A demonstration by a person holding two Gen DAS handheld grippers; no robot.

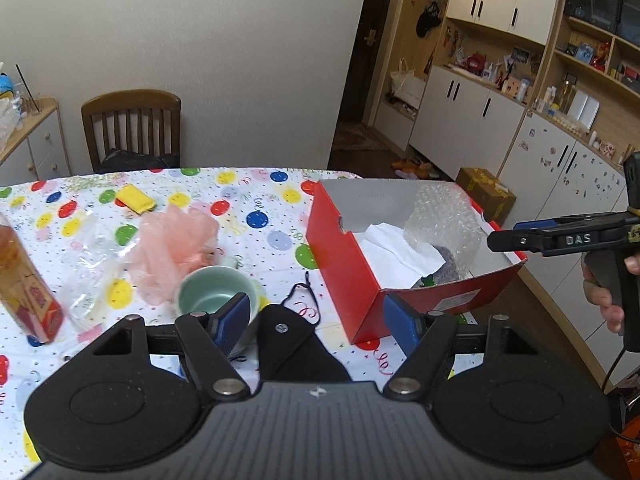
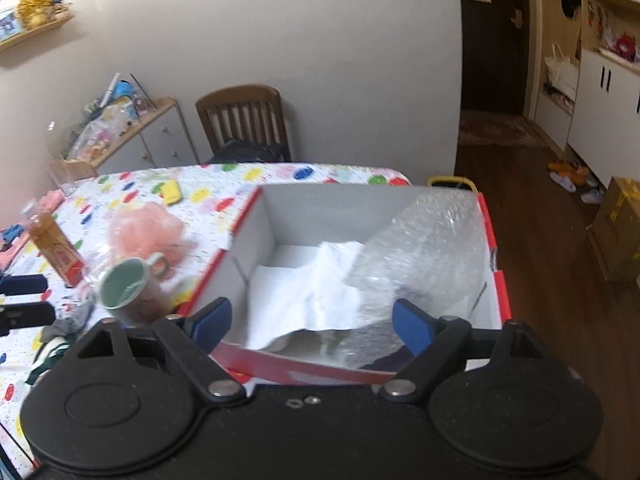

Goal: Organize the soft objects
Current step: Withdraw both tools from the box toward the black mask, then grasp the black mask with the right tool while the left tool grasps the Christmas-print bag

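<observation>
Hovering at centre frame over the red box (image 2: 496, 264), the right hand-held gripper (image 2: 312, 322) is spread wide and empty. White paper (image 2: 304, 292) and bubble wrap (image 2: 424, 248) lie inside. The left hand-held gripper (image 1: 316, 320), also spread, sits low above the black mask (image 1: 304, 300) on the bench (image 1: 248, 196).

This is a lived-in home, a dining room opening onto an entry hall. The worktop (image 1: 248, 200) wears a party tablecloth printed with coloured balloons, and a wooden dining chair (image 1: 132, 128) stands at its far side against a plain wall. To the right, white cupboards (image 1: 464, 120) with open wooden shelves (image 1: 580, 60) hold toys, photos and bottles. Slippers (image 2: 576, 180) lie on the wooden floor (image 2: 520, 208) near a dark door (image 1: 368, 40). On the left, a low cabinet (image 2: 148, 136) is cluttered with household bits.
</observation>
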